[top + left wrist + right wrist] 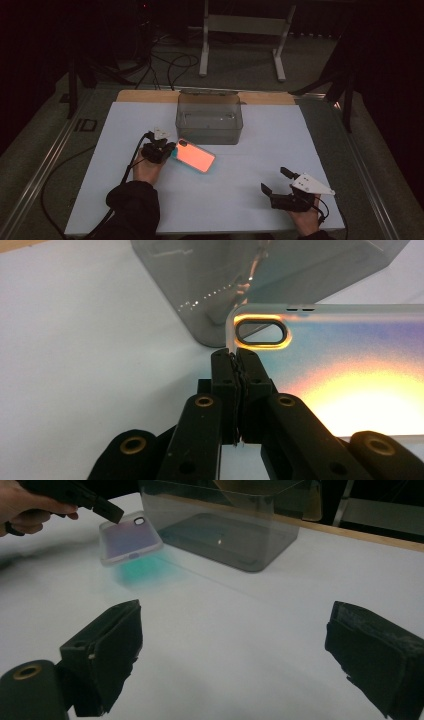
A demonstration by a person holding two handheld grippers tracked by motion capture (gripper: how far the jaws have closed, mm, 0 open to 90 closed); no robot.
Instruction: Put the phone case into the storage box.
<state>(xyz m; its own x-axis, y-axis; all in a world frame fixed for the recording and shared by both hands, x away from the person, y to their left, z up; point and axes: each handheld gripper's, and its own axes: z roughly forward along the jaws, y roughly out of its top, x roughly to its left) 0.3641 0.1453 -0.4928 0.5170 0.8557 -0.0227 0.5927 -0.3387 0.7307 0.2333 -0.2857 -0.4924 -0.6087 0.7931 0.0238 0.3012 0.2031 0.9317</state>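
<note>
You're holding the phone case at center-left of the high view, just below the clear plastic bin, with your left gripper clenching its thin edge by the camera cutout, probably so it tips up for dropping into the bin. Your right gripper is waiting at lower right, jaws spread wide with nothing between them. The left gripper view is showing the pinch on the rim; the right gripper view is showing the case lifted, casting a tinted shadow on the white table.

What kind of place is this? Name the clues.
Probably a lab recording station: a white table in a dark room, cables on the floor, and a metal stand behind. A clear bin sits on the table.
</note>
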